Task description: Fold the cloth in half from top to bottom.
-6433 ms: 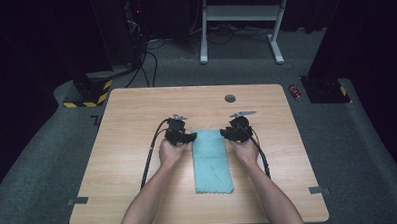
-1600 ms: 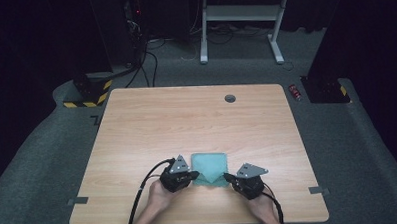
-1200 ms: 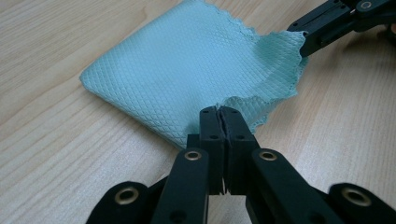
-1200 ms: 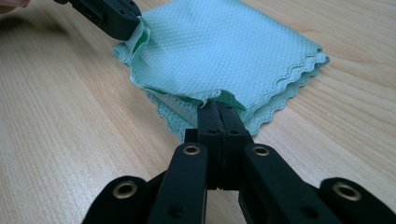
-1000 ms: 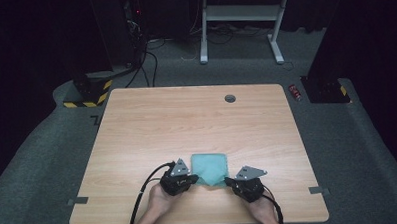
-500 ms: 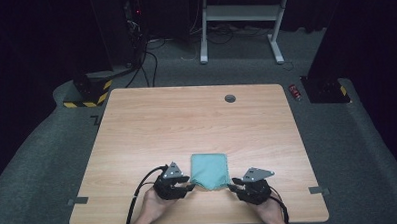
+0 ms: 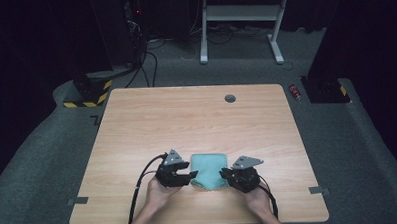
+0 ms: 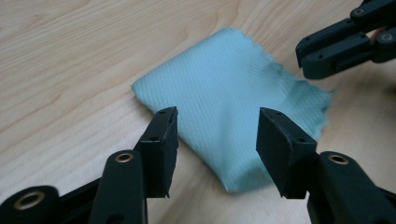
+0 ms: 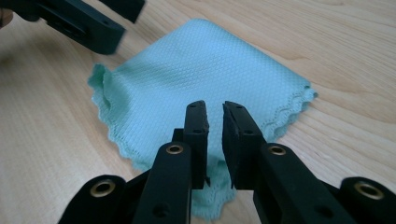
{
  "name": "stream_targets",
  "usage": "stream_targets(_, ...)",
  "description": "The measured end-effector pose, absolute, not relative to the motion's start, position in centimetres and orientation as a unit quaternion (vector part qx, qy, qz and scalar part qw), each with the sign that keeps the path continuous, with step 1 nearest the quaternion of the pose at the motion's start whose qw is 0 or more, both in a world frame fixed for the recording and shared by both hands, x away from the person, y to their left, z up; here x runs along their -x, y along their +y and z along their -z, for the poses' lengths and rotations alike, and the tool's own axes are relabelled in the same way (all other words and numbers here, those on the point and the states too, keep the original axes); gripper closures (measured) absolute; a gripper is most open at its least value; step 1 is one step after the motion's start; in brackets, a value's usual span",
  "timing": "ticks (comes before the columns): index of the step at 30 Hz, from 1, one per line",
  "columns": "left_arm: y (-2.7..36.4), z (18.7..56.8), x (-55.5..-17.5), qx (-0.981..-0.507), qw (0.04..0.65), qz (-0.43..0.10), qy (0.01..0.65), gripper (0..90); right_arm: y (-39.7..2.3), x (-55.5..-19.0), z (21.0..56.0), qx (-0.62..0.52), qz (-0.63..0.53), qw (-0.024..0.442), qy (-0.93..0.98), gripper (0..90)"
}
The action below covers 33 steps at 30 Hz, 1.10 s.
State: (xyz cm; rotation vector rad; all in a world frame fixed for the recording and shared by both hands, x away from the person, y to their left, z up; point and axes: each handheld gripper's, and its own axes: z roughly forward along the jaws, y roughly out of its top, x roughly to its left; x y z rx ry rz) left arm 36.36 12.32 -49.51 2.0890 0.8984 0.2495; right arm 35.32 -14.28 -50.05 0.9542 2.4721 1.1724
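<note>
1. Cloth (image 7: pixel 209 170): a pale teal folded square, lying flat on the desk (image 7: pixel 197 122) near its front edge, between my two tools. In the right gripper view its scalloped hem (image 9: pixel 289 109) is facing my right tool; in the left gripper view a smooth folded edge is facing my left one.
2. Left tool (image 7: pixel 191 177): my left hand (image 7: pixel 162 193) is gripping it from the front edge of the desk, pointing it rightward at the cloth's left side. In the left gripper view the jaws are standing well spread, having just been opening, and are hovering over the cloth's near corner (image 8: pixel 233 179) without pinching it.
3. Right tool (image 7: pixel 223 175): my right hand (image 7: pixel 257 200) is aiming it leftward at the cloth's right side. In the right gripper view the jaws are nearly together with a narrow gap, having just been closing; nothing is sitting between the pads, and the cloth is lying beneath and beyond them.
4. Open room: the desk's far two thirds are lying bare but for a small dark round fitting (image 7: pixel 230 98) near the far edge. Grey carpet (image 7: pixel 52 147) is surrounding the desk on every side.
</note>
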Motion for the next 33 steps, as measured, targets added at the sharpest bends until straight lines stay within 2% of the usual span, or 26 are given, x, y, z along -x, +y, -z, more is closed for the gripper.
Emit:
stream_targets(4, 11.2, 50.2, -36.6, -0.846, 0.390, -0.098, 0.349, 46.9, -13.5, -35.4, 50.6, -0.320, -0.387, 0.123, 0.856, 79.7)
stream_targets(10, 11.7, 51.1, -35.4, -0.860, 0.371, -0.100, 0.337, 45.7, -14.3, -34.6, 51.3, -0.315, -0.375, 0.117, 0.864, 76.5)
stream_targets(19, 13.1, 51.3, -34.4, -0.863, 0.359, -0.103, 0.341, 44.8, -15.7, -33.7, 51.7, -0.311, -0.365, 0.119, 0.870, 72.2)
stream_targets(22, 13.3, 50.7, -34.4, -0.852, 0.381, -0.107, 0.342, 44.8, -16.0, -33.8, 51.2, -0.314, -0.370, 0.123, 0.866, 72.1)
stream_targets(27, 11.8, 50.3, -35.8, -0.841, 0.407, -0.106, 0.339, 44.6, -15.5, -35.3, 50.3, -0.329, -0.392, 0.127, 0.850, 73.5)
stream_targets(33, 10.5, 51.2, -37.9, -0.844, 0.389, -0.127, 0.347, 45.0, -13.7, -37.7, 50.9, -0.344, -0.394, 0.126, 0.843, 73.9)
